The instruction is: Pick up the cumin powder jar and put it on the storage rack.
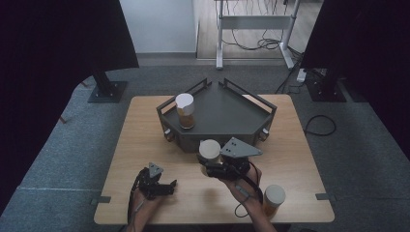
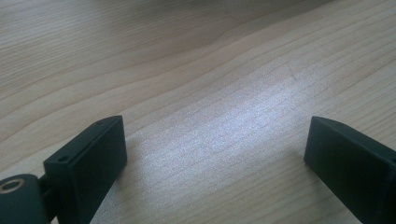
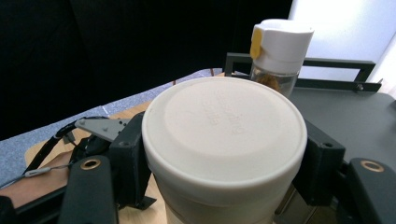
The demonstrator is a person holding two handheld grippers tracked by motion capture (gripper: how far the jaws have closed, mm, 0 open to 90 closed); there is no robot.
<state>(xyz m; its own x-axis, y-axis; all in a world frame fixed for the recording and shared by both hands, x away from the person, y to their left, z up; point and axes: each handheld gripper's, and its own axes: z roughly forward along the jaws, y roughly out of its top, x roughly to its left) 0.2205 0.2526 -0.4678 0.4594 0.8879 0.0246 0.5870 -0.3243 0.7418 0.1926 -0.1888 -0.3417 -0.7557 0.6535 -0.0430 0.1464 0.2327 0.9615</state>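
Looking down from the high view, the wooden tabletop (image 1: 145, 145) stands on grey carpet, with dark curtains at both sides and a white desk frame and cables at the far end of the room. A dark angular tray (image 1: 227, 116) sits on the far half, a white-capped bottle (image 1: 185, 110) upright in its left corner. The right hand-held gripper (image 1: 212, 166) pinches a white-lidded jar (image 1: 209, 150) just near of the tray's front edge. Another jar (image 1: 273, 198) stands at the near right corner. The left hand-held gripper (image 1: 167, 186) rests low at near left, jaws spread.

In the left gripper view, pale wood grain lies between the parted jaws.

In the right gripper view, the jaws clamp the jar (image 3: 224, 140) below its lid, the bottle (image 3: 279, 51) beyond it on the tray (image 3: 345, 112).
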